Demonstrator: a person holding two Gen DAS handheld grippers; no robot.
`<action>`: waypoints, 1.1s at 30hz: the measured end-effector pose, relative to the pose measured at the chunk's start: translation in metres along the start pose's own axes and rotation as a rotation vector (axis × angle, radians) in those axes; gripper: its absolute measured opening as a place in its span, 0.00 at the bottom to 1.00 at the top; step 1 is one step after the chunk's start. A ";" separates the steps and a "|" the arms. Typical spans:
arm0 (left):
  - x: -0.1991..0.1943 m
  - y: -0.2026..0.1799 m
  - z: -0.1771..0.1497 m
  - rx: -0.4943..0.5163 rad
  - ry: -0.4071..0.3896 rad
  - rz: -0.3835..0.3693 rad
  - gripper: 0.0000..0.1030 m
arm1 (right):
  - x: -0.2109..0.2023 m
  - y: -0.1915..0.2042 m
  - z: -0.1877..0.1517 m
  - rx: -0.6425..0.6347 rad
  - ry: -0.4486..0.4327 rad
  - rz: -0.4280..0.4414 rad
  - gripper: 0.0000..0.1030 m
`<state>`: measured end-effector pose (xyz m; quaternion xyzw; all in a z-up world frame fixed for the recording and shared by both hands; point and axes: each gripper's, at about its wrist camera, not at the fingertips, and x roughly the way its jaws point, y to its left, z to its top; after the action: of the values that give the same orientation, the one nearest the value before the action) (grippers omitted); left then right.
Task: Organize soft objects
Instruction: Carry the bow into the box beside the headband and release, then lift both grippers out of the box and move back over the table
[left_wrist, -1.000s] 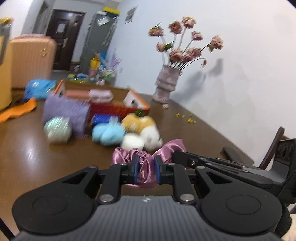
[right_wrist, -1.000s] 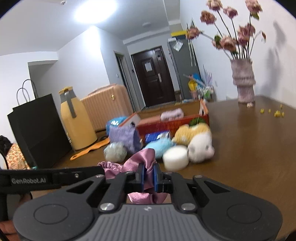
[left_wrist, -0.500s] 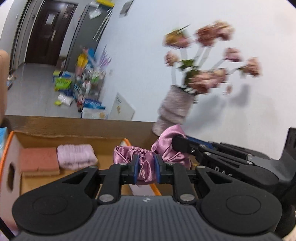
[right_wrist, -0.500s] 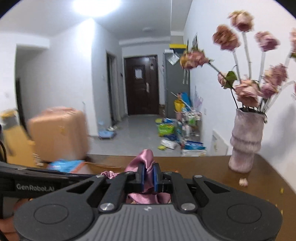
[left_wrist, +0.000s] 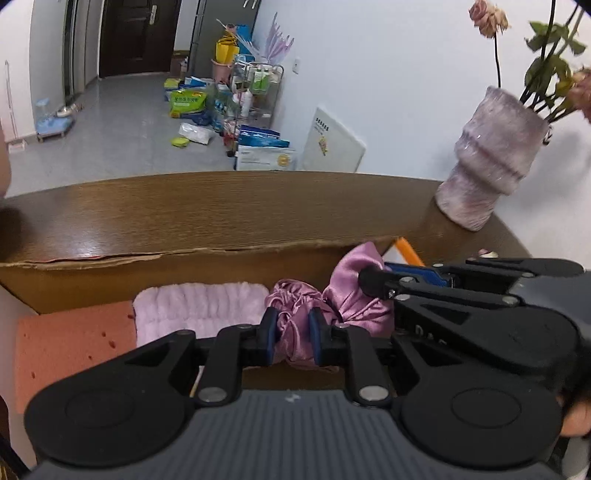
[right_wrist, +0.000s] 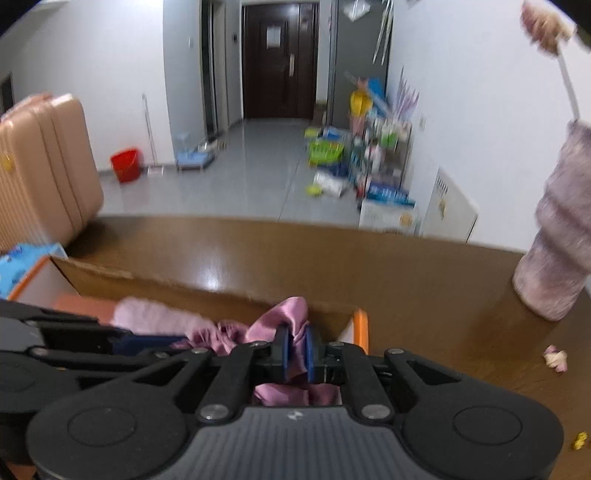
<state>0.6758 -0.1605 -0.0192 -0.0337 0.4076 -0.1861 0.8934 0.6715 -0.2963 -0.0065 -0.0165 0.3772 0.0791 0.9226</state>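
Item: pink satin scrunchie (left_wrist: 295, 325), gathered and shiny, carried by two black handheld grippers over an open cardboard box (left_wrist: 192, 258) on a brown wooden table (left_wrist: 207, 206). Left gripper (left_wrist: 292, 338), lower centre of the left wrist view: blue-padded jaws pressed onto a bunched section of the scrunchie, fabric filling the gap between them. Right gripper (left_wrist: 373, 277), entering that view from the right edge: its tip pinches a second fold of the same scrunchie, just beside and above the left gripper's hold; in the right wrist view its blue pads (right_wrist: 283, 354) clamp a thin fold of the fabric, lower centre. Scrunchie position: centre-right of the left wrist view, above the box interior near its right end, by the orange-edged flap (left_wrist: 406, 251). Box contents: pale pink ribbed plush cloth (left_wrist: 199, 310), centre-left, its right edge meeting the scrunchie in the picture; salmon-coloured sponge block (left_wrist: 74, 350), lower left, touching the cloth. Table, right side: mauve textured vase (left_wrist: 487, 162) with dried roses, apart from the box. Background: grey tiled floor with clutter along the white wall, dark door at top; peach suitcase (right_wrist: 44, 162) and red bucket (right_wrist: 126, 164) at left of the right wrist view.
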 end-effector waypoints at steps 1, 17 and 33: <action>0.002 0.001 -0.001 -0.004 0.008 -0.001 0.19 | 0.005 0.000 -0.001 0.006 0.017 0.000 0.10; -0.117 -0.010 0.009 0.038 -0.065 0.109 0.45 | -0.094 0.009 0.025 -0.002 -0.041 -0.014 0.43; -0.342 -0.016 -0.124 0.134 -0.371 0.330 0.73 | -0.320 0.037 -0.068 0.004 -0.301 0.066 0.58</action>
<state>0.3747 -0.0409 0.1462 0.0593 0.2236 -0.0549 0.9713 0.3932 -0.3083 0.1692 0.0096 0.2349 0.1103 0.9657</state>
